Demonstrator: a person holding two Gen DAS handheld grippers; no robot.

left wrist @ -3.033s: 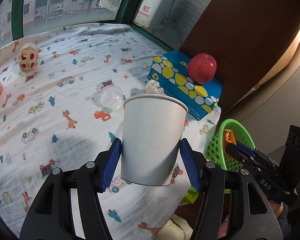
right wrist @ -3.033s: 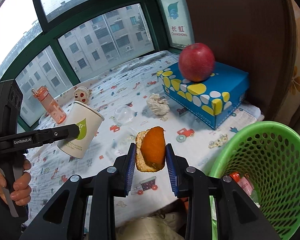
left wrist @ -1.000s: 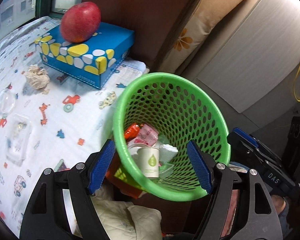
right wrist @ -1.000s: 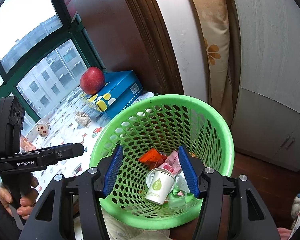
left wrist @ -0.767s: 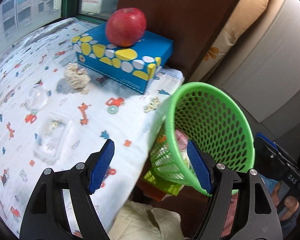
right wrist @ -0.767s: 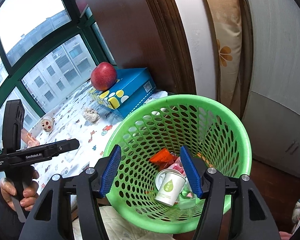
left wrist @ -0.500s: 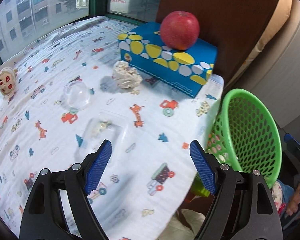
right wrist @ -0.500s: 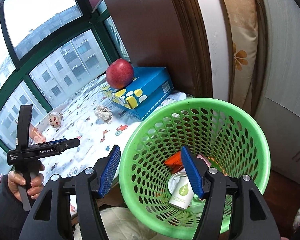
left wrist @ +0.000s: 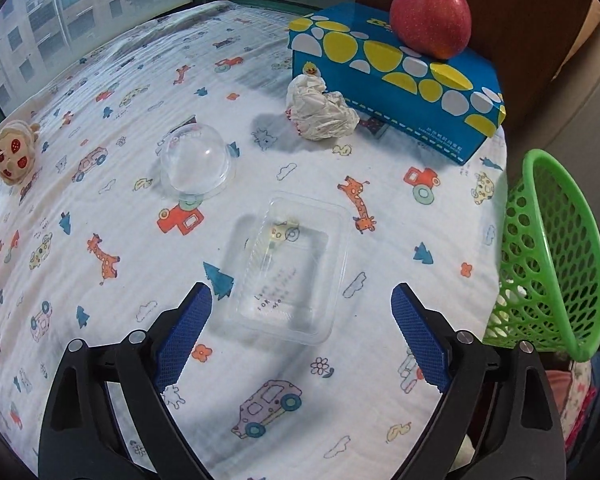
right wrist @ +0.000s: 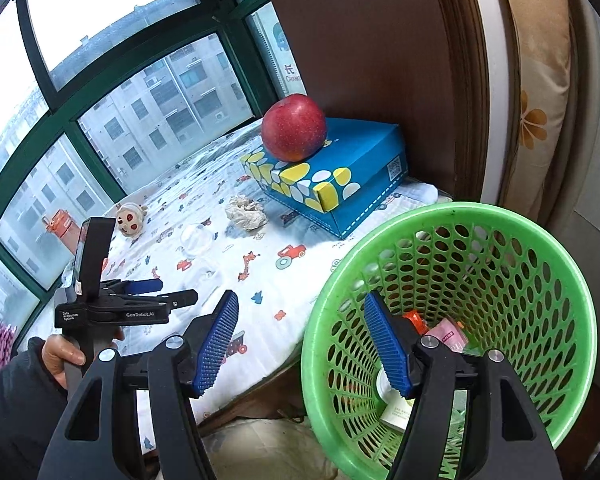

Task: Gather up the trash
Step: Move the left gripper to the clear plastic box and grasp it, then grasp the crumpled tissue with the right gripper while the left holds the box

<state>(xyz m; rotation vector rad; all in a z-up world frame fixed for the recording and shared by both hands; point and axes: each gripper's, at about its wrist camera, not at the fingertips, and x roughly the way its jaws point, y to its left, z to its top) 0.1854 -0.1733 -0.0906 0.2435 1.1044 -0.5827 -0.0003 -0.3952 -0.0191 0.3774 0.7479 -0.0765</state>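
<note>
Your left gripper (left wrist: pixel 298 316), jaws just opened wide and empty, now frames the clear tray (left wrist: pixel 290 266) at lower centre; cup dropped in green basket (right wrist: pixel 496 240). Right gripper (right wrist: pixel 304 342) half-open, empty.

Soft window daylight, sharp, fisheye-warped edges

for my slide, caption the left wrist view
Open left tongs over a clear tray on the printed cloth, green basket at right.
</note>
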